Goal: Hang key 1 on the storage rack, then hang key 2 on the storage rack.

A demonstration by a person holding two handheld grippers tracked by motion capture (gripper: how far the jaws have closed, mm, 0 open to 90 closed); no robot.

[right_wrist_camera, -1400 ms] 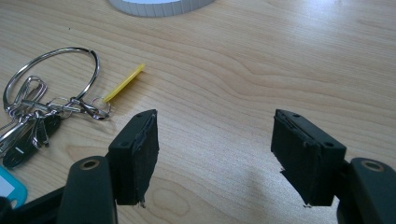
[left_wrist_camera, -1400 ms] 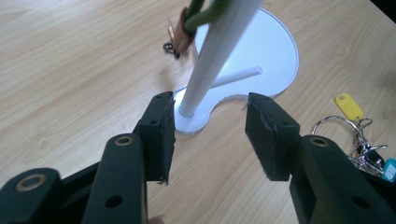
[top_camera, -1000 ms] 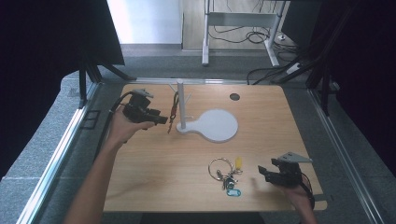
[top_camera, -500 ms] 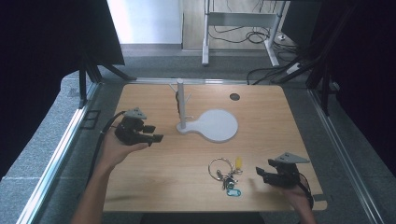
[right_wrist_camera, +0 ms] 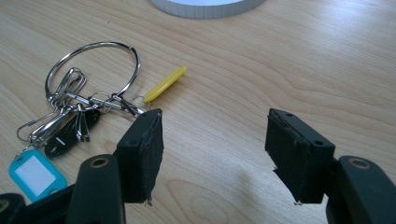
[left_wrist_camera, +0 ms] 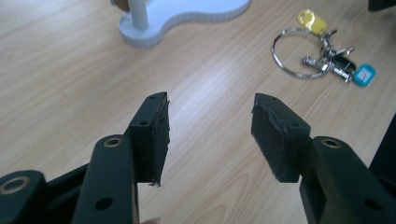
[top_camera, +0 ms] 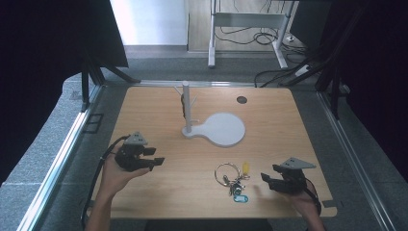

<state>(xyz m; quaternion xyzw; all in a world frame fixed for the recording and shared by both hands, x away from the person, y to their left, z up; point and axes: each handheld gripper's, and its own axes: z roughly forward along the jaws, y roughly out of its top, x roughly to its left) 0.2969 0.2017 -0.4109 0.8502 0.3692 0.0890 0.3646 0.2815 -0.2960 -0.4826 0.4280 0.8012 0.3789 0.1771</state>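
Right hand-held gripper [right_wrist_camera: 212, 154], jaws apart, sits beside key bunch [right_wrist_camera: 79, 112] with yellow and blue tags

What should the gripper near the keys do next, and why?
Probably the right gripper should slide a little to its left and close on the big ring of the key bunch. Its jaws stand open and empty just beside the keys, which lie flat on the table, and the white hook stand waits behind.
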